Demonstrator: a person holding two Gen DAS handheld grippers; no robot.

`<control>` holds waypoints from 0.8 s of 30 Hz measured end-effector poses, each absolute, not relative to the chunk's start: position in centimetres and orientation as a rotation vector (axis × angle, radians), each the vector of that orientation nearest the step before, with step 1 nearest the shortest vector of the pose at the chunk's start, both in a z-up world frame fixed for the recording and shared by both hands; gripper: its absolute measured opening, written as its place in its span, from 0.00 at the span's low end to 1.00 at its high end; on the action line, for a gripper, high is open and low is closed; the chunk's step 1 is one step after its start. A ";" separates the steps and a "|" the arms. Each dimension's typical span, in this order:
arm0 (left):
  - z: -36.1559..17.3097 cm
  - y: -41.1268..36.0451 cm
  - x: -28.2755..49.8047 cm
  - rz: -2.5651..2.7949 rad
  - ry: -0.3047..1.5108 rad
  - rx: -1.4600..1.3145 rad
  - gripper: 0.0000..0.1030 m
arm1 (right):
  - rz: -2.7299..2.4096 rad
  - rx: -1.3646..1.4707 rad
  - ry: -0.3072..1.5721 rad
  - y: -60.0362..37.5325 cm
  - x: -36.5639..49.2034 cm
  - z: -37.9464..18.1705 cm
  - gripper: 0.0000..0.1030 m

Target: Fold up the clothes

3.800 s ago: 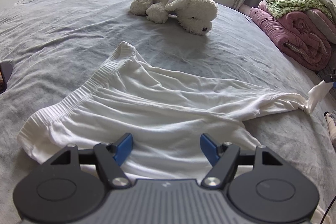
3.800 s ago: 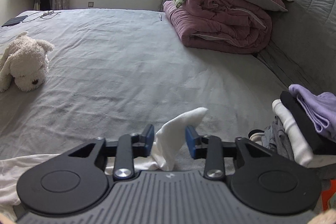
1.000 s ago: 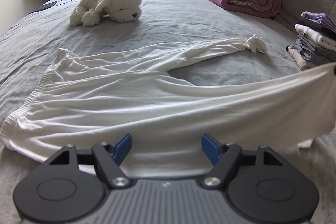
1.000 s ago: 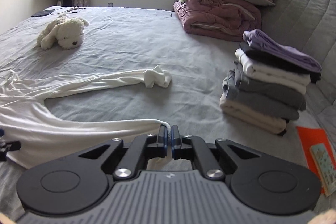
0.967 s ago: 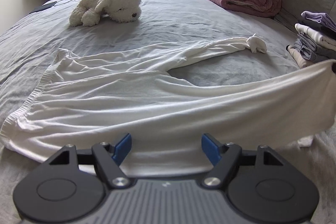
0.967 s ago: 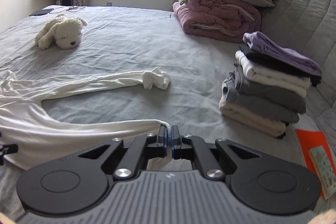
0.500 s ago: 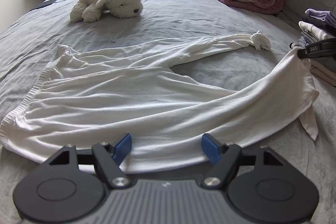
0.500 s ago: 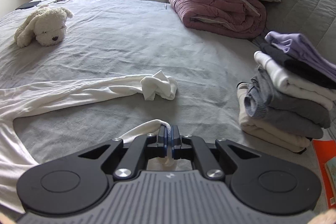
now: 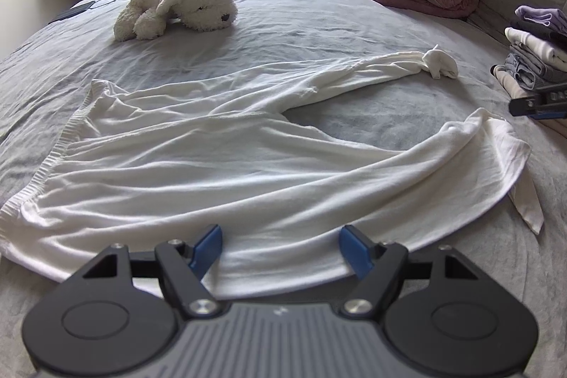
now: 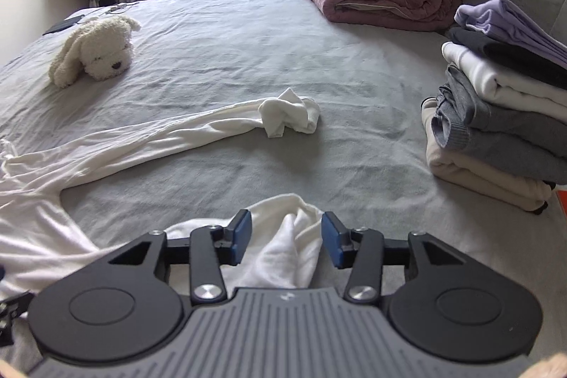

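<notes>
Grey bed (image 9: 319,16) ahead of both my grippers. White pants (image 9: 212,158) lie spread on it, waistband far left, one leg stretched ahead, the other leg's cuff between my right gripper (image 10: 286,238) fingers. Those jaws are opening, pads off the cloth. Folded clothes stack (image 10: 503,116) right of them. Plush dog (image 9: 180,4) far ahead-left. My left gripper (image 9: 280,247) is open over the pants' near edge, holding nothing.
</notes>
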State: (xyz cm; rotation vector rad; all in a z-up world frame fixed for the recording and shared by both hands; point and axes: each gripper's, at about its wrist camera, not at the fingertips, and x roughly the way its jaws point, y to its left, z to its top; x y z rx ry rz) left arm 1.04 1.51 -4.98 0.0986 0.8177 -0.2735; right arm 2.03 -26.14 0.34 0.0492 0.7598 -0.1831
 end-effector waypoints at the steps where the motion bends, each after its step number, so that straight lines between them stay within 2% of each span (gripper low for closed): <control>1: -5.0 1.5 1.0 -0.273 0.817 0.101 0.73 | -0.172 0.051 0.763 -26.2 1.5 0.4 0.51; 8: -5.1 1.3 0.9 -0.270 0.813 0.111 0.73 | -0.108 0.035 0.828 -25.8 -2.5 -0.4 0.58; 20: -5.2 1.2 0.8 -0.269 0.810 0.121 0.74 | -0.138 0.017 0.916 -26.2 -3.8 -3.9 0.59; 21: -5.2 1.2 0.8 -0.269 0.810 0.120 0.74 | -0.141 0.017 0.913 -26.4 -3.8 -4.0 0.57; 22: -5.2 1.2 0.9 -0.269 0.811 0.120 0.74 | -0.150 0.013 0.909 -26.5 -3.8 -4.0 0.49; 23: -5.2 1.2 0.9 -0.269 0.811 0.120 0.74 | -0.160 0.005 0.907 -26.6 -3.8 -4.0 0.36; 24: -5.2 1.2 0.9 -0.268 0.811 0.121 0.74 | -0.172 -0.012 0.908 -26.8 -3.7 -4.0 0.27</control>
